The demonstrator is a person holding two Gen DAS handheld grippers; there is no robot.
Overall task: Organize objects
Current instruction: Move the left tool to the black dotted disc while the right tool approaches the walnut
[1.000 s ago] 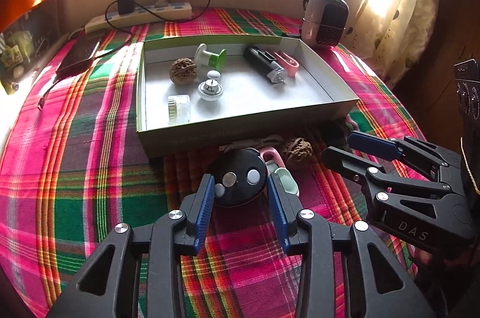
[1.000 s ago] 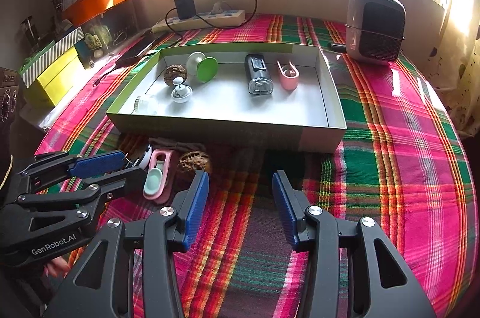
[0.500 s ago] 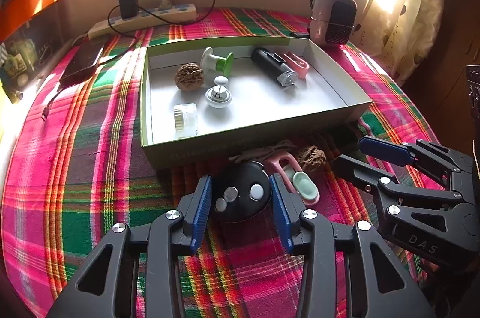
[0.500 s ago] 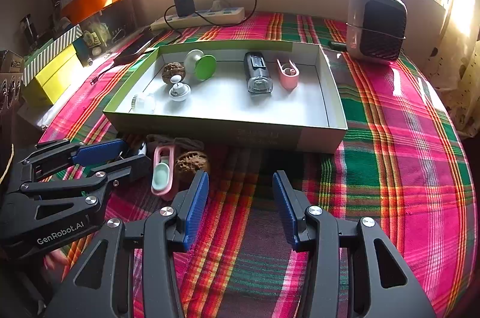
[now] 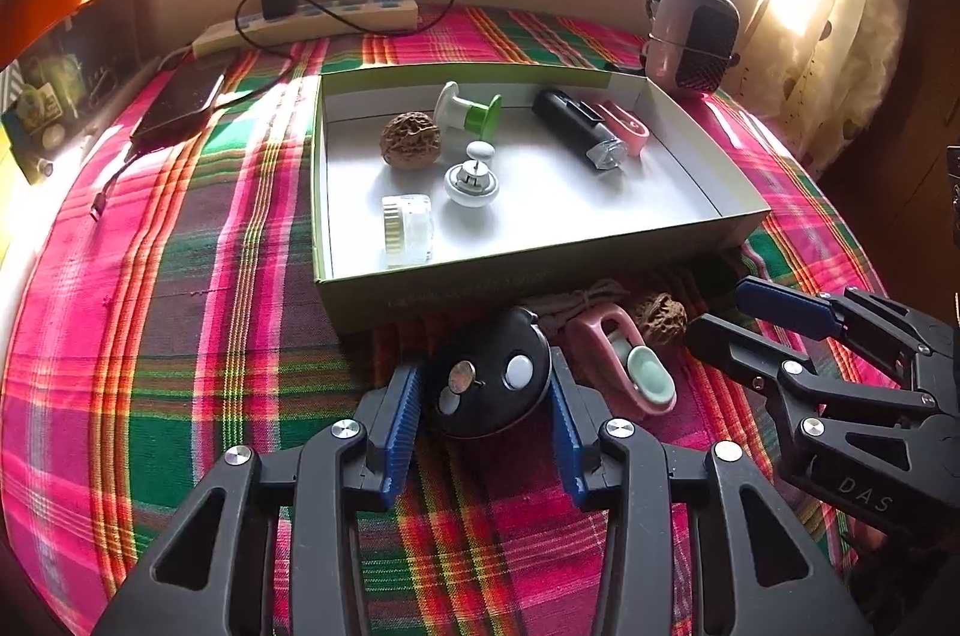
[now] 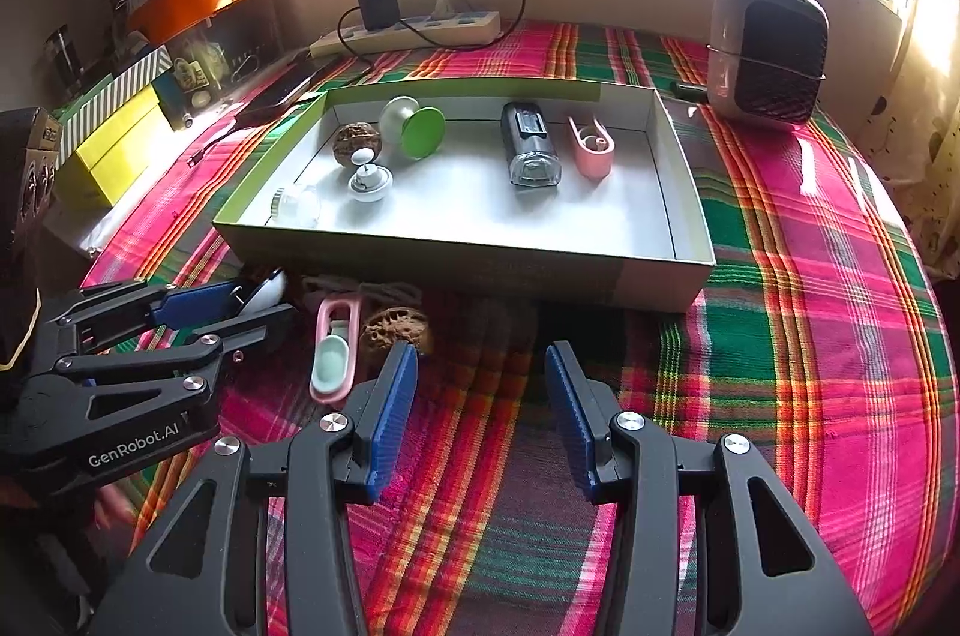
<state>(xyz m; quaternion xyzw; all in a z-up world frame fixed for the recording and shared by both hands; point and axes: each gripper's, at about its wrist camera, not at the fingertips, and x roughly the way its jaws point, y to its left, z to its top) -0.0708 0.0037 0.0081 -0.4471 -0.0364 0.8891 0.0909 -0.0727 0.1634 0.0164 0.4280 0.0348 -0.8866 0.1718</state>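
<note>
left wrist: left gripper [image 5: 487, 396] jaws just opened wide, black round device [image 5: 492, 381] sits between the pads on the cloth, in front of the box [image 5: 456, 291]. right wrist: right gripper [image 6: 480, 399] half open, empty, over plaid cloth [image 6: 810, 336].

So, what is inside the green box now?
Inside the green box lie a walnut, a white-and-green spool, a white knob, a clear jar, a black device and a pink clip. The near wall hides the floor strip behind it.
</note>
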